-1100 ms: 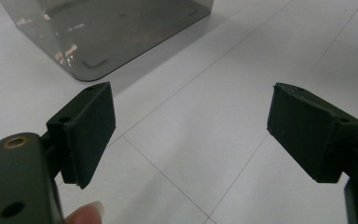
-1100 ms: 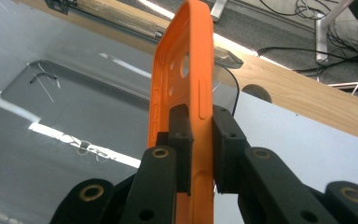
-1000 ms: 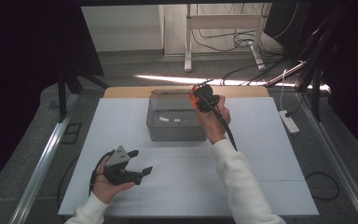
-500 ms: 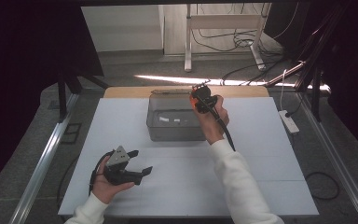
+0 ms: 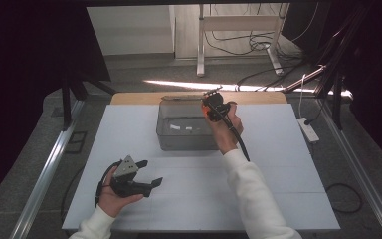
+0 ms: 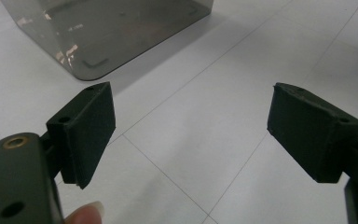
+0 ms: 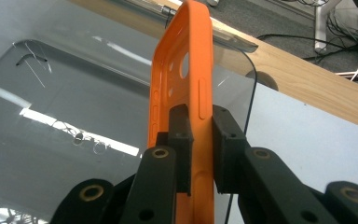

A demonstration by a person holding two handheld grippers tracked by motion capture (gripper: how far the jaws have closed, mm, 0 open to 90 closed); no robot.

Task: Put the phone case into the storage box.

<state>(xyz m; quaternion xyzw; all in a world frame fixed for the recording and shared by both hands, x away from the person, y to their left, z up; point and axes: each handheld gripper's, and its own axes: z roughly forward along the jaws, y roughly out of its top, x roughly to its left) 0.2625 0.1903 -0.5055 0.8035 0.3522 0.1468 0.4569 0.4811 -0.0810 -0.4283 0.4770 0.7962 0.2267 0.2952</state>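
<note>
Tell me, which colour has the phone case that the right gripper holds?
Orange. The rubbery phone case, clamped in the right gripper, shows best in the right gripper view.

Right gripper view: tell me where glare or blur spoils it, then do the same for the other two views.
Right gripper view: bright streaks of glare cross the clear box; the orange phone case stays sharp. Left gripper view: the left gripper has soft-edged pads close up, and pale reflections mark the box wall. High view: a sunlit strip burns out on the floor; the surroundings fall into darkness.
</note>
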